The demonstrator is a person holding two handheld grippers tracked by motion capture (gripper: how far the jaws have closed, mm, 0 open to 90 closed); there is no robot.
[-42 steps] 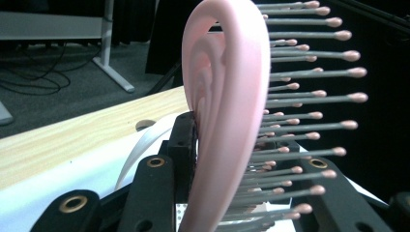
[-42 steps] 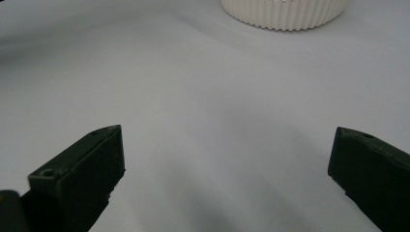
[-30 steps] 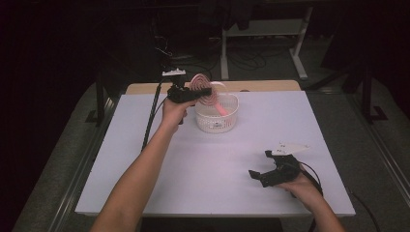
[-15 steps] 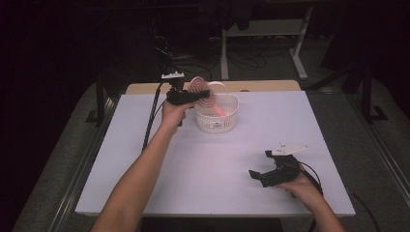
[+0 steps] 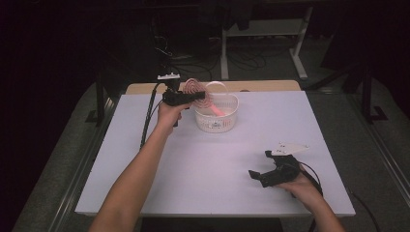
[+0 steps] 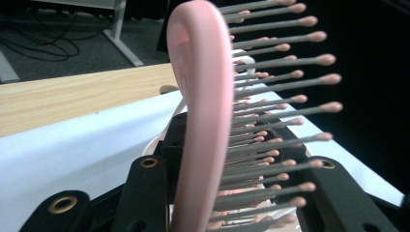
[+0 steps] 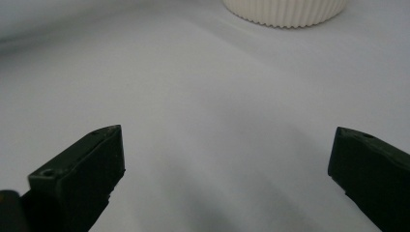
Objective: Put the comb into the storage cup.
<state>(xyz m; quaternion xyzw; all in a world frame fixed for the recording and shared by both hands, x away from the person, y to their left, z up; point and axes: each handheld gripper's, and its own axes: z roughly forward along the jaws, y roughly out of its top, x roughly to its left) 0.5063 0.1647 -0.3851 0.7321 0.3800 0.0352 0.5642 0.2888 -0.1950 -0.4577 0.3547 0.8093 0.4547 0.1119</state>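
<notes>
**Pink hairbrush held over the basket at the far left of the counter**

At the far left of the white counter (image 5: 145,145), the left tongs (image 5: 197,95) hold a pink hairbrush (image 6: 203,116). Its oval head is pale glossy pink, with an openwork pattern of curved slots seen from above, and carries rows of grey bristles (image 6: 280,104) tipped with small pink balls. The tongs have just been easing apart, yet the head sits between them, one jaw against the smooth back and the other among the bristles, so they are still pinching it.

The brush stands on edge. Its long axis slopes from the head, high and to the left, down to the right, where the pink handle (image 5: 216,109) dips inside the white ribbed basket (image 5: 216,121) just right of the tongs. The bristles point sideways, not down.

Well apart, at the near right of the counter, the right tongs (image 5: 256,175) lie low over the bare surface, spread wide with nothing between them, aimed towards the basket.
</notes>
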